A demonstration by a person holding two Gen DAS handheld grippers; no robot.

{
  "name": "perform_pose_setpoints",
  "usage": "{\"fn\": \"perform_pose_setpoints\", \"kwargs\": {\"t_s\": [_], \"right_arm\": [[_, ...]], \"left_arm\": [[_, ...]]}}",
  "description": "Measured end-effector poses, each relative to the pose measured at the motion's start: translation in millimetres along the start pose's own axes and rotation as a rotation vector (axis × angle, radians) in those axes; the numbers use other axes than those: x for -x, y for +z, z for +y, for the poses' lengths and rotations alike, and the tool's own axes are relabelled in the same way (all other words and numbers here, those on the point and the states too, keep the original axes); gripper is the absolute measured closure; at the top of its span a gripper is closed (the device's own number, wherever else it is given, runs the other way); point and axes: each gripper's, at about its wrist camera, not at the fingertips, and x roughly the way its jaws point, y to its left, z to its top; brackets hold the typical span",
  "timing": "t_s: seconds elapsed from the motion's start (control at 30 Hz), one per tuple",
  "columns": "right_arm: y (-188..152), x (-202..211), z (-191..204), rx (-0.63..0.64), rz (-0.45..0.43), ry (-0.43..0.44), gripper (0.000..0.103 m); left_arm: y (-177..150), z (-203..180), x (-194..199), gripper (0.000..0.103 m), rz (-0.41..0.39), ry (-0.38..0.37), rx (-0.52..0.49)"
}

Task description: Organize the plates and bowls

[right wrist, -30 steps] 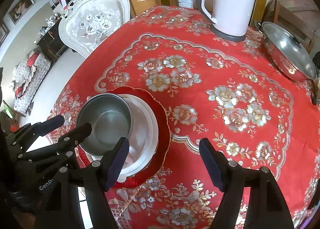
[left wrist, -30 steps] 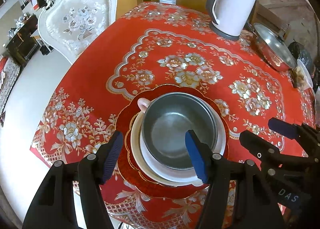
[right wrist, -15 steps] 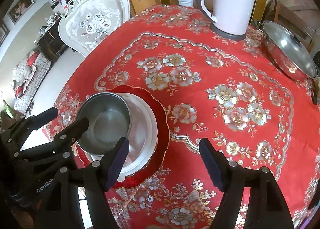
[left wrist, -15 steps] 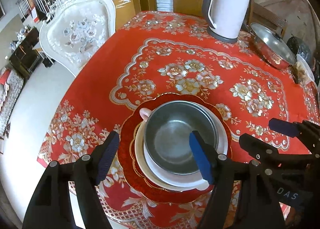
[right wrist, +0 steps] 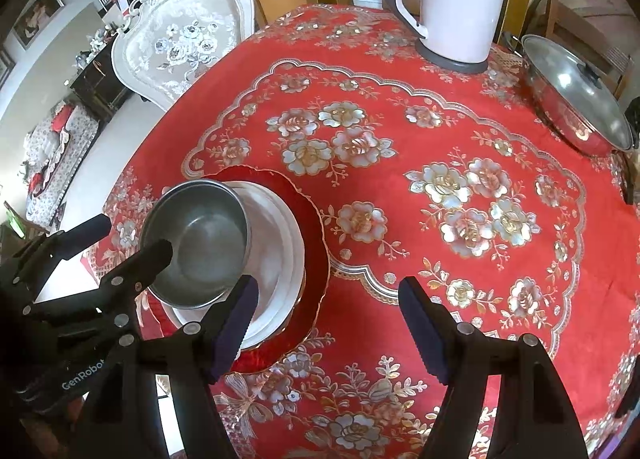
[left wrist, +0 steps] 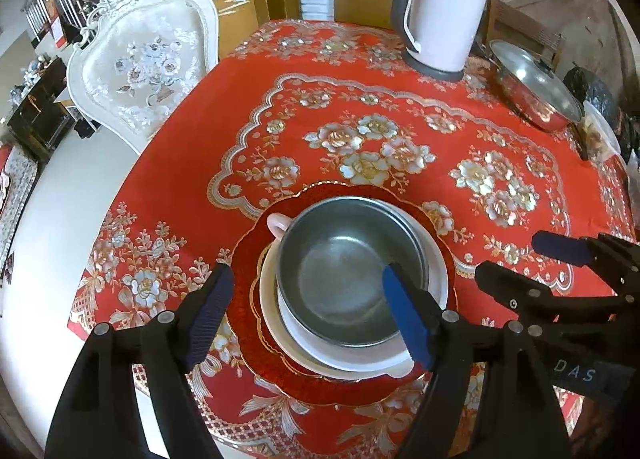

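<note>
Two claws wide, empty | left claw above steel bowl | right claw over tablecloth

My left camera is looking steeply down from close above the bench, facing 12 o'clock toward the kettle, with the stacked dishes near centre. My right camera is looking the same way from further right, so the stack is sitting at 9 o'clock. Both are sharing kettle, stack and lidded pot.
</note>
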Motion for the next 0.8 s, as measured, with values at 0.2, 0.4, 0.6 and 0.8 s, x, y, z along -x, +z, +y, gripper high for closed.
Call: {"fn": "perform_pose_setpoints", "kwargs": {"t_s": [0.2, 0.4, 0.6, 0.8], "right_arm": [[-0.7, -1.1, -0.2, 0.001, 0.007, 0.001, 0.028], [-1.6, -1.2, -3.8, -0.008, 0.009, 0.002, 0.028], [-1.9, -1.0, -6.4, -0.014, 0.012, 0.002, 0.028], [-2.3, -0.7, -2.1, 0.000, 0.012, 0.004, 0.028]], "left_arm": [[1.2, 0.7, -2.6, 0.026, 0.019, -0.004, 0.002], [1.1, -4.1, -3.2, 0.026, 0.024, 0.038, -0.034], [1.2, -4.4, -3.8, 0.026, 0.026, 0.030, -0.036], [0.9, -5.2, -3.4, 0.026, 0.024, 0.016, -0.036]]}}
